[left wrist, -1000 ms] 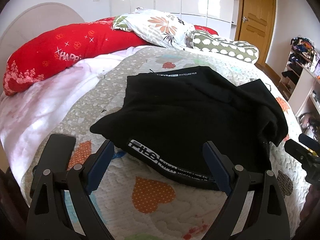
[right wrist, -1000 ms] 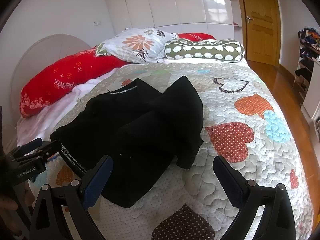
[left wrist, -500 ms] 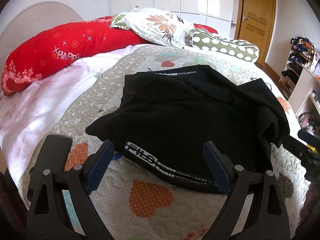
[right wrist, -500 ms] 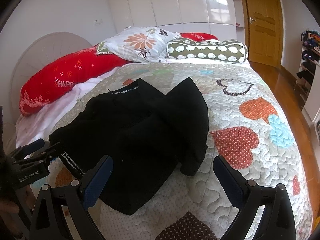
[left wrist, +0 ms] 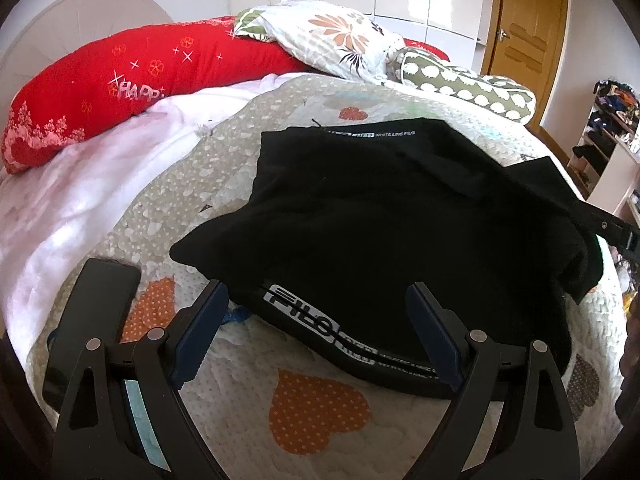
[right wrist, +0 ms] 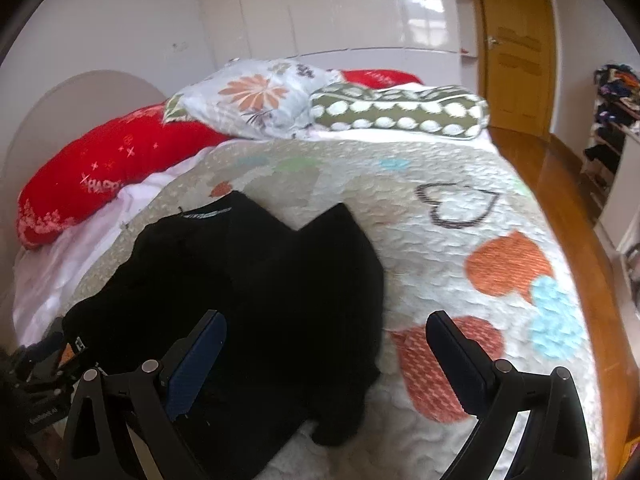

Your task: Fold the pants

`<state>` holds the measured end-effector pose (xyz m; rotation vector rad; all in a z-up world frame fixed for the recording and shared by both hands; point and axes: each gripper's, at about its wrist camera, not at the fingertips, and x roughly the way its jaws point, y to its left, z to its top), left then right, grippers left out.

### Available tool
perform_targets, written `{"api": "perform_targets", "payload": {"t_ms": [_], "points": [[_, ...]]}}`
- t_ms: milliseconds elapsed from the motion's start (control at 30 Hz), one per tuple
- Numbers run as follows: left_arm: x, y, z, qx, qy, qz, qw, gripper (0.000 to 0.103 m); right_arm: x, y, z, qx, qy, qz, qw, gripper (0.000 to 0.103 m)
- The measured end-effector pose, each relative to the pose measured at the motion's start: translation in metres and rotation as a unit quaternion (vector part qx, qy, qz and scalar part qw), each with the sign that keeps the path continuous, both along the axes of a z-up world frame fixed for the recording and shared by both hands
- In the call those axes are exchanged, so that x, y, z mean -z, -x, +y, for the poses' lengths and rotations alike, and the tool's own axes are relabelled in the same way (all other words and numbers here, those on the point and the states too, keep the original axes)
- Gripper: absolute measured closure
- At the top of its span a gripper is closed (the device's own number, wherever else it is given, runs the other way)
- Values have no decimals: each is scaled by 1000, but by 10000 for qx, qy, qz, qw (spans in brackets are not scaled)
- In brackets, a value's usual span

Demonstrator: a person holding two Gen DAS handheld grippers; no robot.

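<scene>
Black pants [left wrist: 384, 216] lie crumpled on the quilted bed, with a white-lettered waistband [left wrist: 320, 328] at the near edge. My left gripper [left wrist: 318, 330] is open and empty, its jaws straddling the waistband just above it. In the right wrist view the pants [right wrist: 256, 304] fill the lower left. My right gripper [right wrist: 326, 354] is open and empty, over the pants' near right part. The right gripper's tip shows at the right edge of the left wrist view [left wrist: 616, 230]. The left gripper shows at the lower left of the right wrist view [right wrist: 36, 364].
The bed has a heart-patterned quilt [right wrist: 480, 240]. A red pillow [left wrist: 120, 80], a floral pillow [left wrist: 336, 40] and a green bolster [right wrist: 400, 112] lie at the head. A dark phone-like object [left wrist: 96, 308] lies by the left gripper. A wooden door [right wrist: 516, 44] and shelves [right wrist: 612, 120] stand at right.
Both grippers have moved forward and closer to the pants. The left jaws now straddle the waistband; the right gripper has advanced over the pants' near edge. Both stay open.
</scene>
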<state>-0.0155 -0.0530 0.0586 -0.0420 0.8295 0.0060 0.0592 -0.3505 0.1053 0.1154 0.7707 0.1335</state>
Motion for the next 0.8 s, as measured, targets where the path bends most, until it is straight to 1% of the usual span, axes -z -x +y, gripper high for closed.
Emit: {"api": "perform_targets", "payload": {"t_ms": [67,100,133,200,233,267,300,333,367,400,433,500,533,633,733,800], "points": [[4,-4,3,-29,-5,47,10000,12,5,-6,8,-164,56,28,9998,6],[5,-6,4,-39,0,62,10000,12,10,-12,13,-279,175,90,9994,17],[7,-7,5,-47,-5,74,10000,12,15,-17,17,-346,274,181,9989,35],[10,-9,4,-40,-37,93,9999,12,29,-28,19,-438,483,436,9969,52],[12,-10,5,-32,-51,106,9999,12,32,-31,16,-411,531,441,9968,56],[14,-11,5,-26,-64,129,9999,12,33,-32,9,-365,484,386,9974,61],[16,-12,4,-27,-81,150,9999,12,33,-34,1,-301,339,327,9984,69],[20,-14,5,-35,-91,200,9998,12,30,-39,-13,-173,69,296,9994,77],[23,-16,4,-39,-88,240,9997,12,26,-44,-24,-73,-104,270,9996,81],[26,-17,5,-48,-79,281,9996,12,20,-51,-31,18,-99,208,9997,85],[28,-18,5,-58,-80,302,9995,12,15,-56,-34,67,-17,148,9999,88],[31,-20,5,-64,-70,337,9994,12,3,-72,-36,174,303,-15,9994,94],[33,-21,5,-68,-86,368,9993,12,-4,-84,-35,230,501,-72,9985,95],[36,-22,5,-43,-107,419,9991,12,-12,-111,-27,316,826,-181,9959,95],[33,-23,9,-40,8,422,9991,12,-16,-133,-20,505,1232,-369,9904,95],[32,-23,13,-70,58,400,9992,12,-19,-143,-22,702,1351,-544,9868,95]]}}
